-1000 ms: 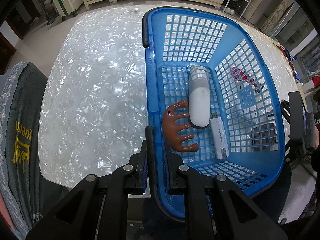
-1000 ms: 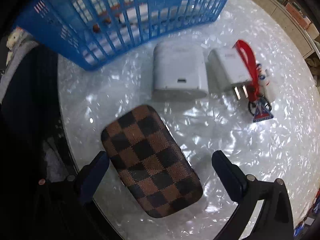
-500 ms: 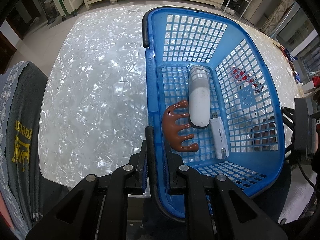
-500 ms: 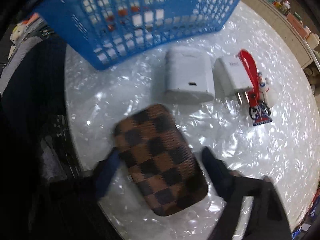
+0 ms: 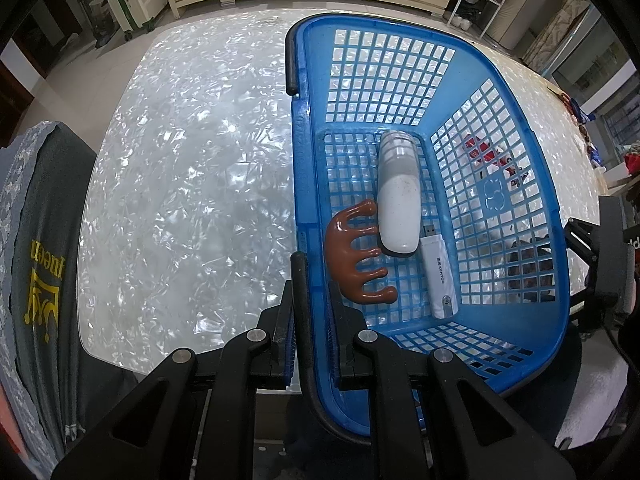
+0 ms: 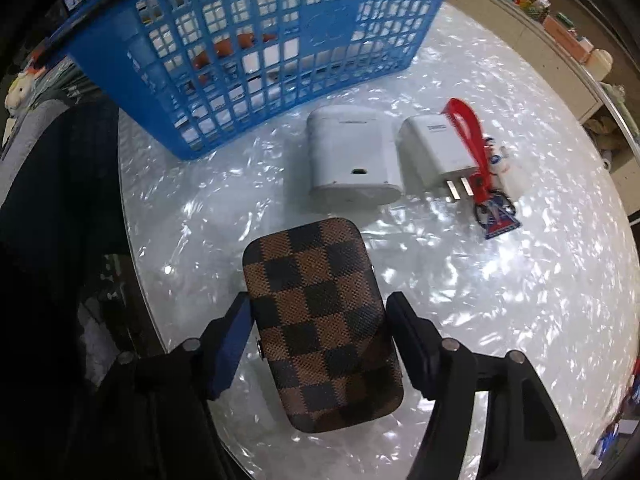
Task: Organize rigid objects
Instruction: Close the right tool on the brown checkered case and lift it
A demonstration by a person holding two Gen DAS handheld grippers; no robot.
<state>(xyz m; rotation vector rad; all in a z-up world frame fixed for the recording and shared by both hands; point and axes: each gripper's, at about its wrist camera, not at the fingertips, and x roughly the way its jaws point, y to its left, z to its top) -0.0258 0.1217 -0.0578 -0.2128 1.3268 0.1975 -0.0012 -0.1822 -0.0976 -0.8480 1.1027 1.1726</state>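
Left tongs [image 5: 313, 300] pinching basket [image 5: 520, 184]; right tongs [image 6: 318, 320] clamping case [image 6: 320, 320]

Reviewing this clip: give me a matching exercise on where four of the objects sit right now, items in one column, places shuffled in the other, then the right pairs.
Items:
1. brown comb
2. checkered case
3. white charger plug
4. blue basket

Places:
A. between the right gripper fingers
B. rim clamped by the left gripper
C. inside the basket, beside the white oval device
D. on the table, touching the red strap keychain

Pairs: 1-C, 2-A, 3-D, 4-B
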